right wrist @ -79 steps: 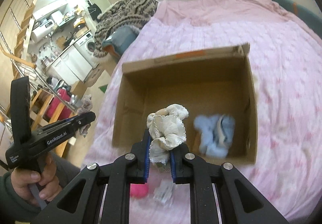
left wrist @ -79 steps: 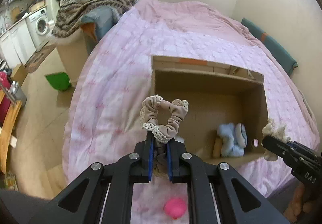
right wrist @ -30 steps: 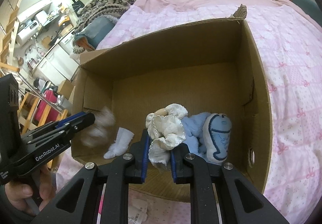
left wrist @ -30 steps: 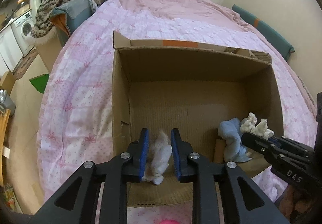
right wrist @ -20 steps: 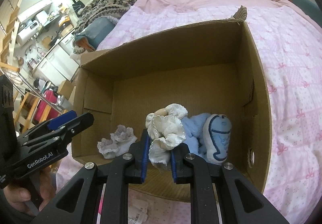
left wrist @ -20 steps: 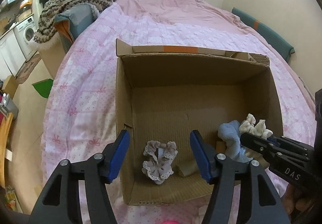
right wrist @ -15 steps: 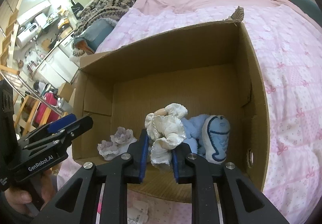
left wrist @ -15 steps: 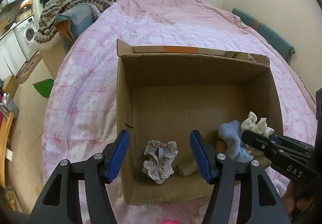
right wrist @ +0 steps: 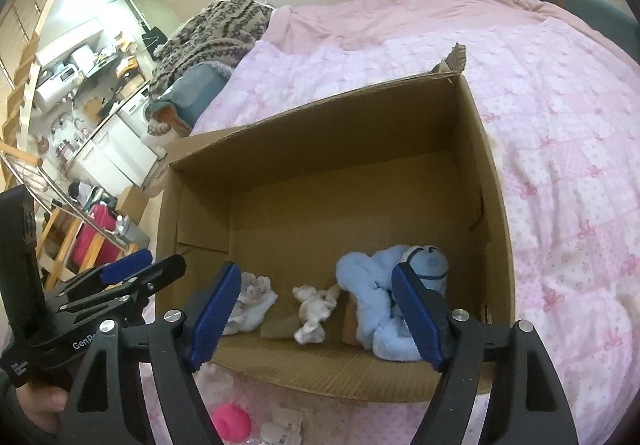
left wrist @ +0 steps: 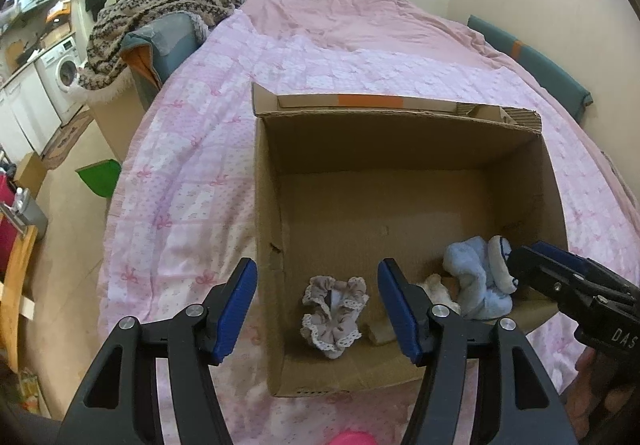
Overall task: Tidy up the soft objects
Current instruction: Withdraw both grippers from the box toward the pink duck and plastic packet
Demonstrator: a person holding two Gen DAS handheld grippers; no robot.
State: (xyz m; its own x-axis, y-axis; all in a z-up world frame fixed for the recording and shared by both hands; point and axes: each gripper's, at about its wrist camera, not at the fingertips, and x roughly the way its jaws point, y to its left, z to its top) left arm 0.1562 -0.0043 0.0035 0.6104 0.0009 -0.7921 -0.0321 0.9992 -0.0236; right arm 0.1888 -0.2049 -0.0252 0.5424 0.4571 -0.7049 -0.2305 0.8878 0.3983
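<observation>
An open cardboard box point(left wrist: 268, 205) point(right wrist: 492, 213) sits on the pink bed. Inside at the near wall lie a grey lace scrunchie point(left wrist: 334, 311) point(right wrist: 252, 303), a cream lace scrunchie point(right wrist: 314, 309) point(left wrist: 438, 287) and a light blue plush toy point(left wrist: 480, 281) point(right wrist: 384, 293). My left gripper point(left wrist: 318, 305) is open and empty above the grey scrunchie. My right gripper point(right wrist: 316, 309) is open and empty above the cream scrunchie, and shows at the right of the left wrist view point(left wrist: 568, 281).
A pink round object point(right wrist: 231, 421) and small white packets point(right wrist: 280, 427) lie on the bedspread in front of the box. A patterned blanket point(left wrist: 168, 1) is heaped at the bed's far left corner. The floor drops off to the left of the bed.
My left gripper opened and dropped the grey scrunchie into the box. Then my right gripper opened and the cream scrunchie fell onto the box floor beside the blue plush.
</observation>
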